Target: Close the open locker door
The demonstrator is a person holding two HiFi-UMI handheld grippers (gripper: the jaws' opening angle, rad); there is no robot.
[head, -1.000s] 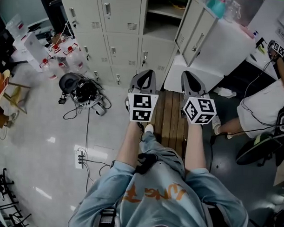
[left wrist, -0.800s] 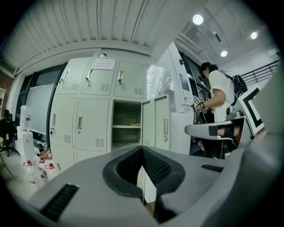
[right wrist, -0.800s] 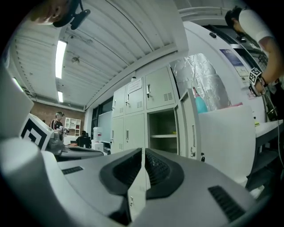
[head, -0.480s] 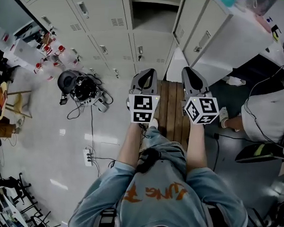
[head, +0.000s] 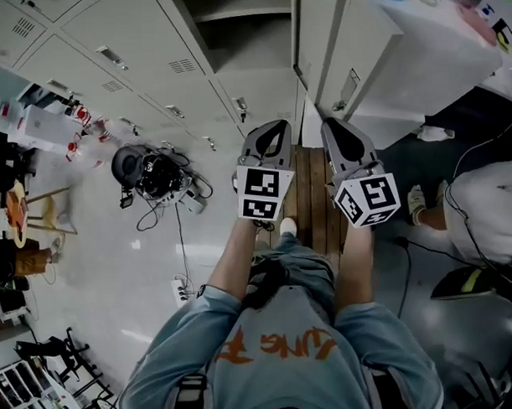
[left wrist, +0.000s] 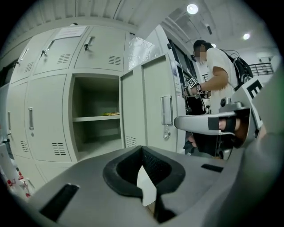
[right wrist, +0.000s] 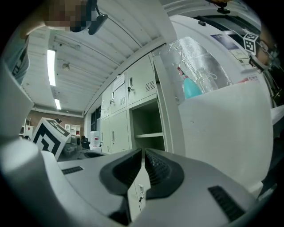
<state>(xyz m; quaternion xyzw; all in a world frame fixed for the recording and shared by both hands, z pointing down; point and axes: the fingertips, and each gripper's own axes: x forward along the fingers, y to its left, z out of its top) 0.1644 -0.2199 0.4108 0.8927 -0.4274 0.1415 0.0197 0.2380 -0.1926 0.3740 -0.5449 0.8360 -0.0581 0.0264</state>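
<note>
grey locker door (head: 333, 51) stands open; left hand-held gripper (head: 270, 133) jaws together, empty; right hand-held gripper (head: 341, 131) likewise.

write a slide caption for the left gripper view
Shut left gripper facing the open locker, its door swung out to the right and a shelf inside.

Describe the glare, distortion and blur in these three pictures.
Head view: sharp, with pale reflections on the glossy floor. Left gripper view: fisheye curves the lockers, corners are black, the ceiling lamp glares. Right gripper view: the same curving; the tube light is overexposed.
</note>
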